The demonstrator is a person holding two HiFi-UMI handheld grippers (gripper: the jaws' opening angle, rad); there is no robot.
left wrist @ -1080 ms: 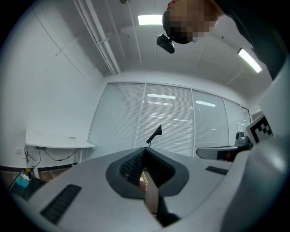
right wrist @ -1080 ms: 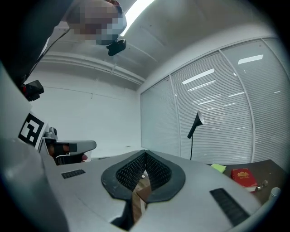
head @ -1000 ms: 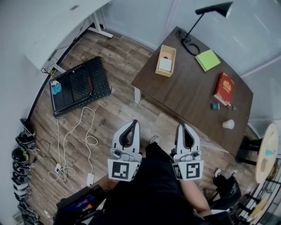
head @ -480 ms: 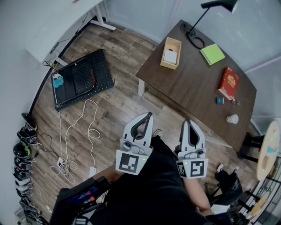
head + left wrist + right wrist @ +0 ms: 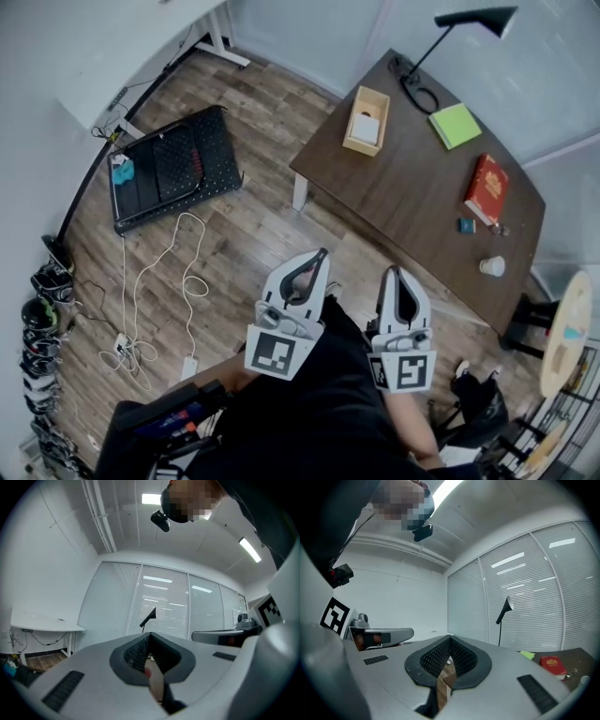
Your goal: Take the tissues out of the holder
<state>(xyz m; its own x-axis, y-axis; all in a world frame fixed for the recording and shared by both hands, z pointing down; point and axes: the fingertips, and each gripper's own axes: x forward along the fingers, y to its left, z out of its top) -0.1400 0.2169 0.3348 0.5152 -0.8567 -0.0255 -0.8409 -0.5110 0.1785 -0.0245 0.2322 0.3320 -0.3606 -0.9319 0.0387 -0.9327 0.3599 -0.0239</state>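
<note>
Well left of the dark brown wooden table (image 5: pixel 412 202), flat on the plank floor: black ribbed walking pad (image 5: pixel 169 173), with looped white cable (image 5: pixel 150 300) on the side away from the table. Short of the table's near edge, held over dark clothing: white-and-grey left gripper (image 5: pixel 321 253), jaws pressed together tip to tip, pinching nothing, tip leaning toward the table. On the table's left corner, well apart from both tools: open light wooden box holder (image 5: pixel 359 150) with white tissues (image 5: pixel 366 127) inside, untouched. Short of the same near edge: white-and-grey right gripper (image 5: pixel 392 273), jaws likewise closed on nothing, pointing at the table. Along the table's far side: black desk lamp (image 5: pixel 473 17), then lime-green pad (image 5: pixel 456 125); toward its right end, red book (image 5: pixel 485 188) and white paper cup (image 5: pixel 489 266). Against a second ago: left gripper tilted from straight to slanting toward the table, right gripper much the same, holder unmoved on its corner. Gold print on the red book too small to read; only black-and-white square markers on the gripper cubes.
</note>
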